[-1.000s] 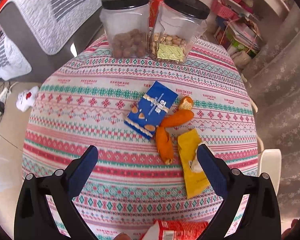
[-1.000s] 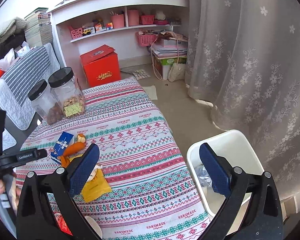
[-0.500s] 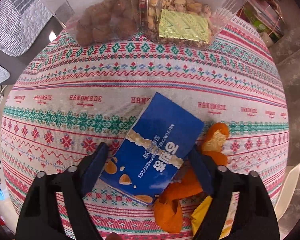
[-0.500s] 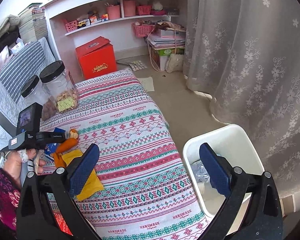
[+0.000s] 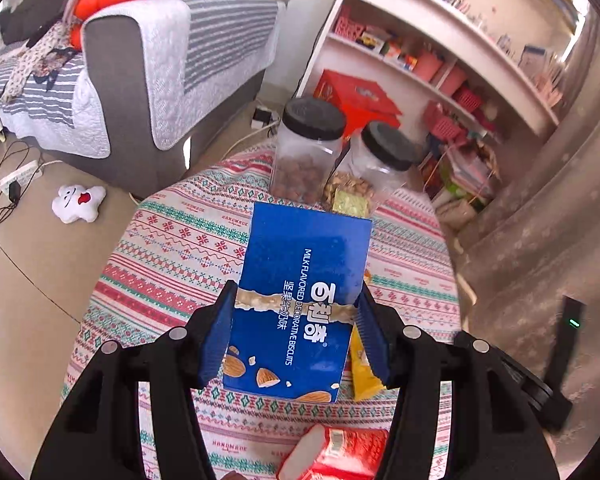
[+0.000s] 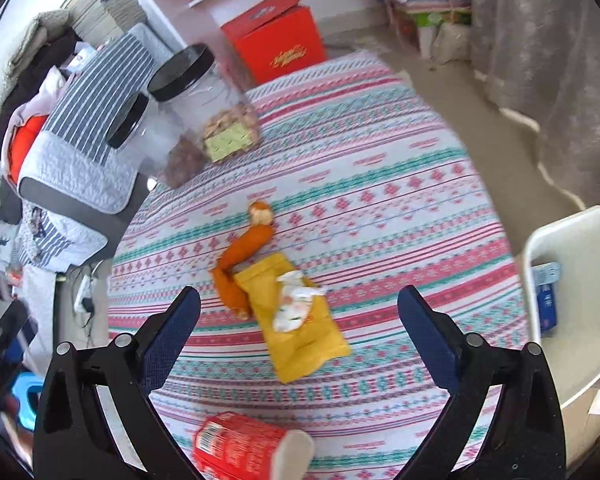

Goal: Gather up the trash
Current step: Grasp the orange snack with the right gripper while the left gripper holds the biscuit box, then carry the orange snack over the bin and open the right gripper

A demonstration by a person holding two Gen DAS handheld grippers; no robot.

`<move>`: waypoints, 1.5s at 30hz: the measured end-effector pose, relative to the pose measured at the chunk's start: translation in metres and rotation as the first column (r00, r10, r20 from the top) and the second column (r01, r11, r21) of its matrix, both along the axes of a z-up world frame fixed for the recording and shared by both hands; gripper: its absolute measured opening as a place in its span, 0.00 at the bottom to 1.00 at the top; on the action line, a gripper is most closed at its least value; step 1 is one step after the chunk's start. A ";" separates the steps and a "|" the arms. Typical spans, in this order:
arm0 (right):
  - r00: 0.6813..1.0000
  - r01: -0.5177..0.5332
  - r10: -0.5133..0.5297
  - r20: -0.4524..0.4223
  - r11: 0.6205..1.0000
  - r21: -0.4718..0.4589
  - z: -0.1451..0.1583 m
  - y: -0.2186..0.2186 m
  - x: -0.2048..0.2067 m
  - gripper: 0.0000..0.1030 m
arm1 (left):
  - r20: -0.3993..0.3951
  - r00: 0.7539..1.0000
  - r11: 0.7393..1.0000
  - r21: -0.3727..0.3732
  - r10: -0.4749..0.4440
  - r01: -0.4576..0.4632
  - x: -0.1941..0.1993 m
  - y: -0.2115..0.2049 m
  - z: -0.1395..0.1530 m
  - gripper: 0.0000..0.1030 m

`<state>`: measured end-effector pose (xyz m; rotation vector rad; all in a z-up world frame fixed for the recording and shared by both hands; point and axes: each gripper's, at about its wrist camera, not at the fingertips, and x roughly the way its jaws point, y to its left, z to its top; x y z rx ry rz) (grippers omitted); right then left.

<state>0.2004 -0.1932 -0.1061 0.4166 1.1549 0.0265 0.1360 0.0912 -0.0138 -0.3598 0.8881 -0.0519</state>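
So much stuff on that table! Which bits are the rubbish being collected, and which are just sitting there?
Part of the job:
- blue biscuit box, between the closing jaws of the left gripper
- yellow wrapper
- orange peel
- white bin

Just lying about:
- two nut jars
- red tube
- red carton on the floor

Both views are taken steeply downward from above the patterned tablecloth [image 5: 172, 264], between each tool's 2 fingers; the 2 jars [image 6: 204, 92] are shared ahead.
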 end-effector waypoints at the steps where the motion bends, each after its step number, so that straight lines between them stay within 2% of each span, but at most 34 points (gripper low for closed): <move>1: 0.999 -0.014 0.014 -0.030 1.000 0.014 -0.008 0.012 0.012 0.83 | 0.031 0.999 1.000 -0.009 0.007 -0.007 -0.015 0.004 0.007 0.55; 4: 0.992 -0.017 0.023 -0.122 0.998 0.053 -0.037 0.040 0.045 0.71 | 0.110 0.993 0.999 -0.010 0.044 -0.043 -0.037 0.014 0.009 0.55; 6: 0.985 -0.014 0.021 -0.170 0.999 0.044 -0.056 0.053 0.061 0.68 | 0.071 0.996 0.998 -0.001 0.055 -0.055 -0.033 0.023 -0.002 0.55; 8: 0.980 0.007 -0.003 -0.197 1.000 0.018 -0.072 0.059 0.073 0.65 | 0.051 0.997 0.997 -0.067 0.049 -0.046 -0.026 0.033 -0.007 0.55; 11: 0.976 0.042 -0.033 -0.214 0.998 0.037 -0.090 0.064 0.088 0.63 | 0.060 0.995 0.996 -0.044 0.085 -0.082 -0.027 0.046 -0.004 0.55; 13: 0.969 0.066 -0.050 -0.244 0.996 0.057 -0.102 0.068 0.095 0.53 | 0.064 0.994 0.996 -0.035 0.089 -0.086 -0.030 0.052 -0.005 0.55; 15: 0.963 0.083 -0.063 -0.260 0.995 0.064 -0.110 0.071 0.100 0.34 | 0.056 0.994 0.995 -0.024 0.094 -0.093 -0.031 0.057 -0.008 0.55; 16: 0.964 0.088 -0.072 -0.257 0.995 0.053 -0.111 0.072 0.100 0.30 | 0.051 0.994 0.995 -0.020 0.100 -0.099 -0.031 0.059 -0.009 0.55; 17: 0.966 0.094 -0.080 -0.244 0.994 0.048 -0.109 0.073 0.099 0.21 | 0.045 0.993 0.994 -0.017 0.105 -0.105 -0.031 0.062 -0.011 0.55; 18: 0.971 0.096 -0.080 -0.226 0.994 0.061 -0.106 0.073 0.098 0.14 | 0.040 0.993 0.994 -0.014 0.113 -0.113 -0.030 0.065 -0.013 0.55; 20: 0.981 0.091 -0.076 -0.179 0.993 0.081 -0.096 0.075 0.095 0.12 | 0.036 0.991 0.991 -0.007 0.131 -0.131 -0.030 0.071 -0.017 0.55; 25: 0.999 0.006 -0.002 -0.042 0.996 0.092 -0.052 0.086 0.078 0.11 | 0.039 0.986 0.986 -0.005 0.164 -0.164 -0.029 0.078 -0.021 0.55; 30: 0.991 -0.086 0.075 0.113 0.991 0.104 0.002 0.094 0.047 0.11 | 0.083 0.982 0.985 0.003 0.171 -0.172 -0.034 0.074 -0.013 0.55; 33: 0.973 -0.135 0.116 0.199 0.987 0.082 0.032 0.094 0.023 0.11 | 0.104 0.980 0.986 0.004 0.167 -0.169 -0.037 0.071 -0.010 0.55; 37: 0.940 -0.149 0.127 0.315 0.988 0.045 0.067 0.096 -0.008 0.11 | 0.135 0.976 0.984 0.022 0.172 -0.177 -0.040 0.067 -0.005 0.55; 41: 0.893 -0.124 0.134 0.429 0.991 -0.053 0.096 0.095 -0.041 0.10 | 0.181 0.969 0.983 0.052 0.166 -0.178 -0.046 0.060 0.002 0.55; 45: 0.852 -0.063 0.118 0.510 0.990 -0.123 0.109 0.089 -0.069 0.10 | 0.227 0.962 0.982 0.075 0.152 -0.173 -0.051 0.048 0.008 0.55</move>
